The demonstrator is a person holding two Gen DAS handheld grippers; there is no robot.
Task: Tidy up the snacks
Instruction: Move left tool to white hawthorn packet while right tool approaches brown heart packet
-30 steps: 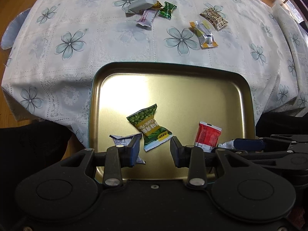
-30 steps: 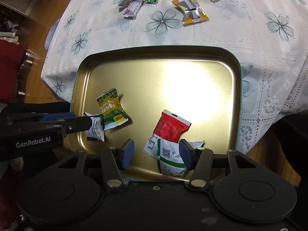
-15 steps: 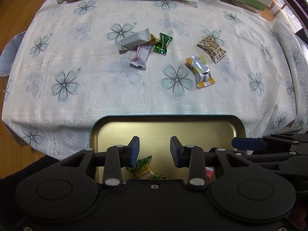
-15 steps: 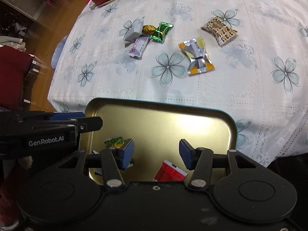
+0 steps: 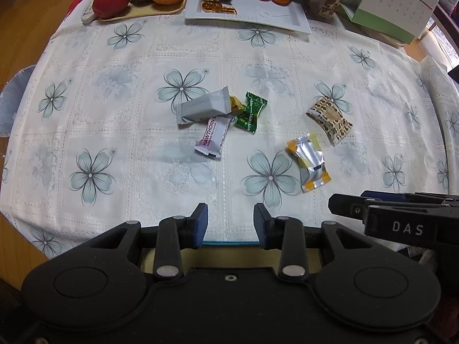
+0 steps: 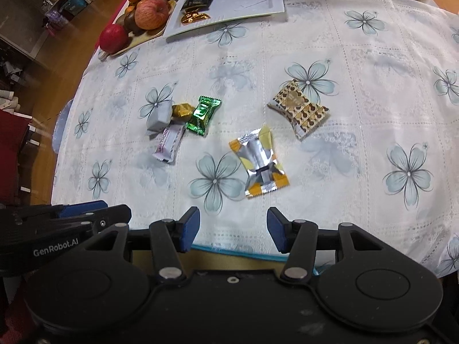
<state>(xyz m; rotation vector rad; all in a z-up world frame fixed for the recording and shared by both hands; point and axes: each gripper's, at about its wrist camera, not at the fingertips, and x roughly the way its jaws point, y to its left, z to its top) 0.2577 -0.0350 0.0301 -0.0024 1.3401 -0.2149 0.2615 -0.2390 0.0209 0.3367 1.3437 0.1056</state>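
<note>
A: How far along is the sorting?

B: Unfinished, I'd judge. Only the rim of the gold tray (image 5: 226, 243) shows, right under the fingers of both grippers, its contents hidden. Six snacks lie on the desk (image 5: 114, 149) beyond the fingers.

A: Which ones, and how do they lie?

B: Largest first: grey bar (image 5: 203, 109), long axis slanting up to the right; silver-yellow packet (image 6: 259, 160), ahead of the right gripper (image 6: 233, 230), running away from it; leopard-print packet (image 6: 298, 111); Hawthorn bar (image 5: 213, 136); green candy (image 5: 250, 112); gold candy (image 6: 181, 110).

A: And the left gripper (image 5: 229, 223)?

B: Both pairs of fingers released, grasping nothing.
</note>
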